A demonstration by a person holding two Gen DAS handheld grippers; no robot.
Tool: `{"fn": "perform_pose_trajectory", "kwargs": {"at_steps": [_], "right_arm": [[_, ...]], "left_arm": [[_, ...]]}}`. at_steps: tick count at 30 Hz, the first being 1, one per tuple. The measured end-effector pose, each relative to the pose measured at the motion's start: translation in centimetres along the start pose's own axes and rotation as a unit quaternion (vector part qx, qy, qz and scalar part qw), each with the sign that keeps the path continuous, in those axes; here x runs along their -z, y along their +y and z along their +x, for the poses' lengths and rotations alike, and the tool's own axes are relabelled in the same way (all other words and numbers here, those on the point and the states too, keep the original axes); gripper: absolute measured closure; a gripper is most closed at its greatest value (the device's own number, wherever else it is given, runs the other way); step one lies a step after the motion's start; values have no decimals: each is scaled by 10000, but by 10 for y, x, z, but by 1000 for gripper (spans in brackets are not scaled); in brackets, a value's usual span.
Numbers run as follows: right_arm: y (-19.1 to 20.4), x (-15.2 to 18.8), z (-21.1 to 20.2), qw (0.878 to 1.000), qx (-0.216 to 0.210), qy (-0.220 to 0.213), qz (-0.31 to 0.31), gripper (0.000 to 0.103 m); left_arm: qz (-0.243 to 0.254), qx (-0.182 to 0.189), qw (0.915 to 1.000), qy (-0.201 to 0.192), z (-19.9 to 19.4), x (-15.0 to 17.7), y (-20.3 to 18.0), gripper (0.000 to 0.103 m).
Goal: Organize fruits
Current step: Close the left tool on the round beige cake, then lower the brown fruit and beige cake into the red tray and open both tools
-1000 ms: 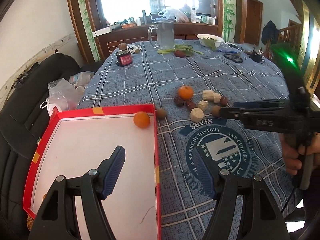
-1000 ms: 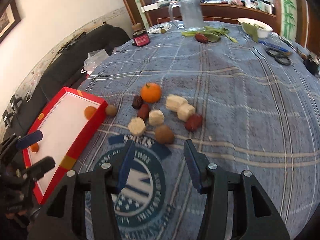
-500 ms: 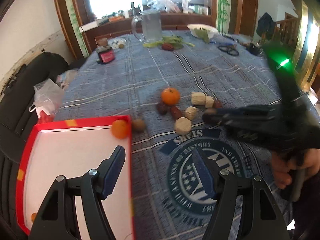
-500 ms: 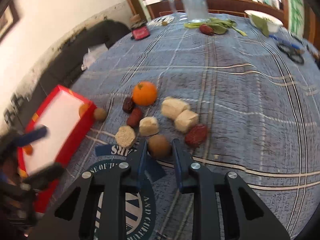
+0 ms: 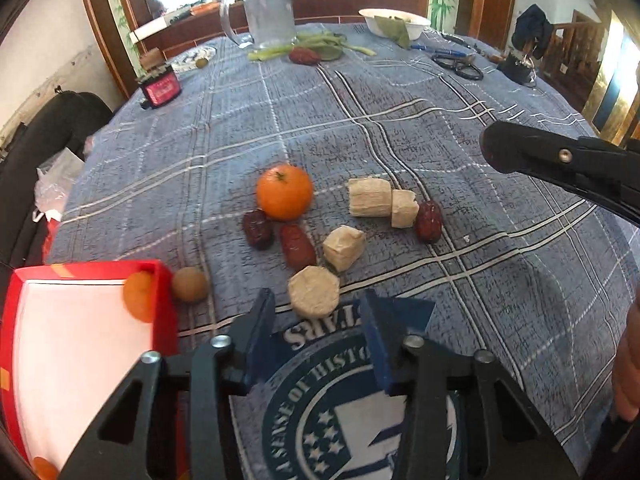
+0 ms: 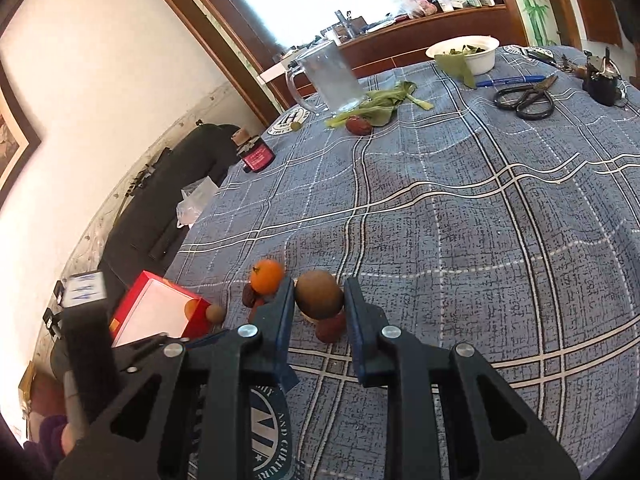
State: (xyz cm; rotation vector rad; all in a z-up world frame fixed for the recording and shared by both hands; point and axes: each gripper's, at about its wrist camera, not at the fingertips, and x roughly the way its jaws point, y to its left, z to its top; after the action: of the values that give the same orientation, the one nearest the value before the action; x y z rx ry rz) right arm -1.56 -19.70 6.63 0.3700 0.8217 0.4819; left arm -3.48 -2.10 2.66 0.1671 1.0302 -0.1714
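A brown round fruit (image 6: pixel 319 294) is clamped between the right gripper (image 6: pixel 318 300) pads, lifted clear for carrying, presumably to the red tray (image 6: pixel 160 312) at its left. The left gripper (image 5: pixel 318 332) is held open, empty, just short of a pale cut piece (image 5: pixel 314 297).

A home dining room — clothed table (image 6: pixel 480 220), sofa (image 6: pixel 160 200), glass pitcher (image 6: pixel 332 76).

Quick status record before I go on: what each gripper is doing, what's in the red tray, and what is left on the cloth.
right gripper: shut on a round brown fruit, lifted above the blue plaid tablecloth
left gripper: open, empty, low over the cloth beside the red tray with white floor
in tray: small orange fruit at the far corner, another at the near edge
outside tray: second round brown fruit against its wall
loose pile: large orange tangerine, three dark red dates, four pale cut chunks
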Motion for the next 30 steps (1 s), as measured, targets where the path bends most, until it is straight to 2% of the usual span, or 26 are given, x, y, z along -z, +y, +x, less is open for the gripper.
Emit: {"fn": "perform_pose_trajectory", "kwargs": {"at_steps": [4,10,15,18,21,23,26,30], "right_arm": [[1,3,0,10000,-10,31,-38,76],[1,4,5,9998,137,14,-141,76],[4,5,7,9991,229,-92,-339,76],[9,8,11,9980,315,-121,-538,76],[19,13,19,9965,344,-98,-751,76],[32,19,25,9962,254,-35,-837,76],[63,32,33,9944,136,103,-1046,76],[138,59,46,9852,-402,378,-1621,76]], "left_arm": [[-56,78,9999,-77,3,-3,0,77],[-268,241,9992,-169,-6,-1,4,77],[-442,244,9961,-728,-62,16,21,77],[-605,-25,9918,-1128,-101,34,46,77],[-837,-507,9850,-1423,-132,62,80,77],[-1006,-775,9814,-1439,-142,80,100,77],[-1285,-976,9778,-1337,-147,106,128,77],[-1512,-1102,9737,-1304,-146,128,148,77]]}}
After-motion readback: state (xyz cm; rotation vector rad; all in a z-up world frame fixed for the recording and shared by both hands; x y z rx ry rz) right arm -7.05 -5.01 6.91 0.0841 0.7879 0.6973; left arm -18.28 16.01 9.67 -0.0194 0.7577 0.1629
